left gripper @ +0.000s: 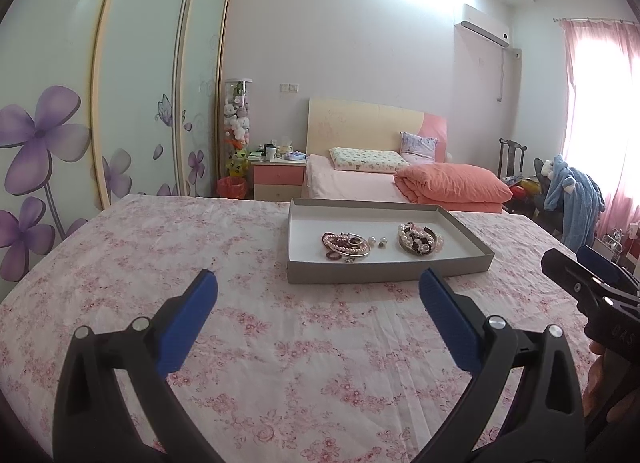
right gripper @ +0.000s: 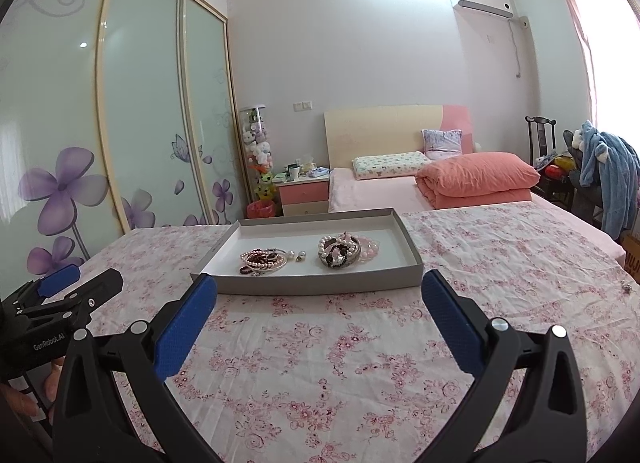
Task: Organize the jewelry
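The left gripper (left gripper: 318, 283) hovers low over the floral cloth (left gripper: 280, 343) that covers the surface, its blue-padded jaws spread wide with nothing between them. Ahead of it, slightly to the right, sits a shallow grey cardboard tray (left gripper: 388, 273), near but not touching.

Inside the tray, the left cluster of bracelets (left gripper: 346, 245) is a tangle of pink pearl strands, dark beads and a thin metal bangle. Just beside it lie a few loose pearl pieces (left gripper: 377, 241), possibly earrings, though they are too small to be sure. Further right is the second cluster of bracelets (left gripper: 420, 241), white pearls and dark beads heaped on what looks like a wide bangle.

The right gripper (right gripper: 320, 283) also hangs above the cloth, just short of the tray's near wall, jaws fully apart and empty. Far right on the cloth, well apart from the tray, lies a small metallic trinket (right gripper: 627, 287).

The risks lie in the tangles: pinching one strand would likely drag its neighbours along, and round beads could slip from the pads. The light tray may slide or tip if a jaw catches its wall. The loose pearls could roll when nudged, and the stray trinket is easily overlooked.
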Tool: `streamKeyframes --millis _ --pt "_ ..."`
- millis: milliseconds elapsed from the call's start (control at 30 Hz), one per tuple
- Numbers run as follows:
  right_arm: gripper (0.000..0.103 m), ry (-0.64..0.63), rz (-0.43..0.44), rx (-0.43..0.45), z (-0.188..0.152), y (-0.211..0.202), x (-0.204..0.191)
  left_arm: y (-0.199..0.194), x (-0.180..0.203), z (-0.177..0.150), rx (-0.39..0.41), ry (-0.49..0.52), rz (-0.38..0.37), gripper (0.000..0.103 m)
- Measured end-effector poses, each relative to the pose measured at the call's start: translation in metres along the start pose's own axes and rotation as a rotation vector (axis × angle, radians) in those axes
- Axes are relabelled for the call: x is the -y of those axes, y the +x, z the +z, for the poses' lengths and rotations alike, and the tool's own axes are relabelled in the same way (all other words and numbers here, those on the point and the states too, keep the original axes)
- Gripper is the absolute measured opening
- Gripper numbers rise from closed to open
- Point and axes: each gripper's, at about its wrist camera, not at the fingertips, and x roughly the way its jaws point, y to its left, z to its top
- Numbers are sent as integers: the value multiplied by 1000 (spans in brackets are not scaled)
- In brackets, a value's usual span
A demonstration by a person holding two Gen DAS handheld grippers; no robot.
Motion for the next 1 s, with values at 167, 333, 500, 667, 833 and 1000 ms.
streamKeyframes --millis 167,333,500,667,833,1000 --pt "101 -1 1 1 0 0 0 0 0 0 0 1 0 99" --pt "101 0 0 0 0 1 0 -1 3 -1 -3 2 -2 99" --pt "101 0 0 0 0 1 0 0 6 1 -5 4 -3 99" --pt "101 0 0 0 0 1 0 0 8 1 -8 6 -7 99" --pt "101 3 0 -1 0 1 1 0 9 1 -10 8 -8 99" --pt "101 8 0 -4 -2 2 3 0 9 1 -10 8 -8 99"
